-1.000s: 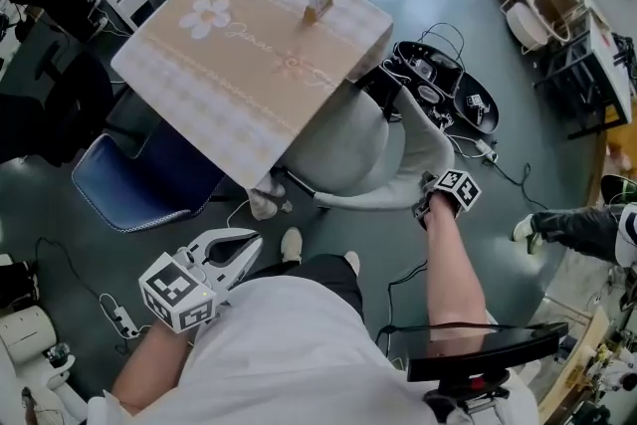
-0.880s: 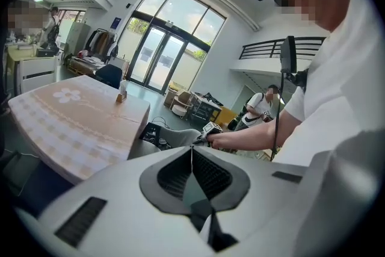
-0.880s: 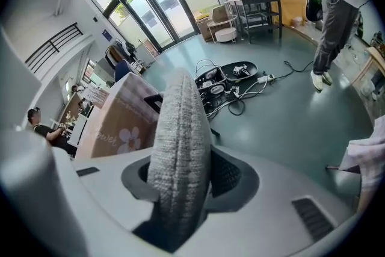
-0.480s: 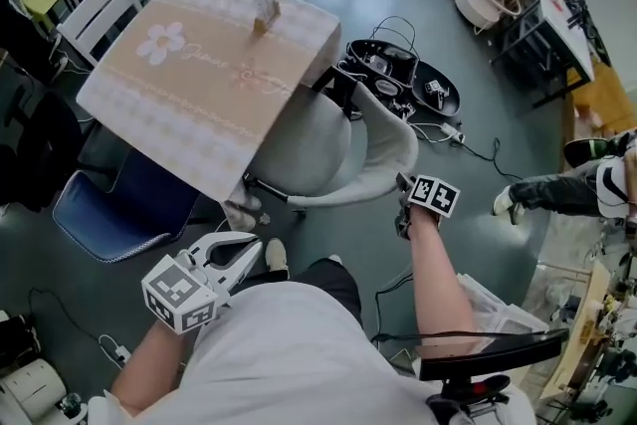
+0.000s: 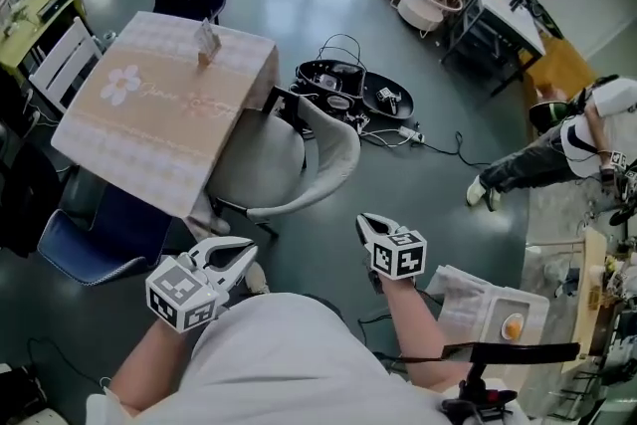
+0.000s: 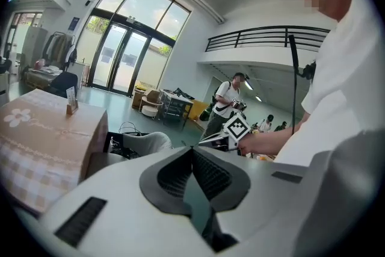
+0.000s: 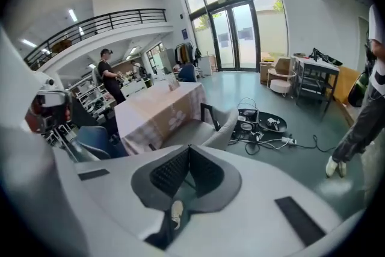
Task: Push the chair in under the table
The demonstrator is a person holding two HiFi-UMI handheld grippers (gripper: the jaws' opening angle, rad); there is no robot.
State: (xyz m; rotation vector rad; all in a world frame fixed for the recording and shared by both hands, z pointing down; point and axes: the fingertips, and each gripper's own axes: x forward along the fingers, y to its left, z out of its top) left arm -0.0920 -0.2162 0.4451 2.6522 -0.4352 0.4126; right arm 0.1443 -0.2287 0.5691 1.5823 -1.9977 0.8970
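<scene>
You're holding left claw point(image 5: 242, 252) and right claw point(image 5: 367, 225) pinched shut, both empty, near worktop point(image 5: 111, 136). Grey chair point(image 5: 291, 166) sitting part-tucked under worktop edge. Cursive writing point(image 5: 185, 96) on worktop cloth proving unreadable. Black trays point(image 5: 340, 81) beyond worktop holding cables.

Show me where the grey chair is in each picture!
Head view: the grey chair is left of the middle, against the table's right edge.
Left gripper view: it looks small, left of the middle, just above the jaws.
Right gripper view: it is in the middle, right above the jaws.
Shared landmark: the flower-cloth table, next to the chair in every view.
</scene>
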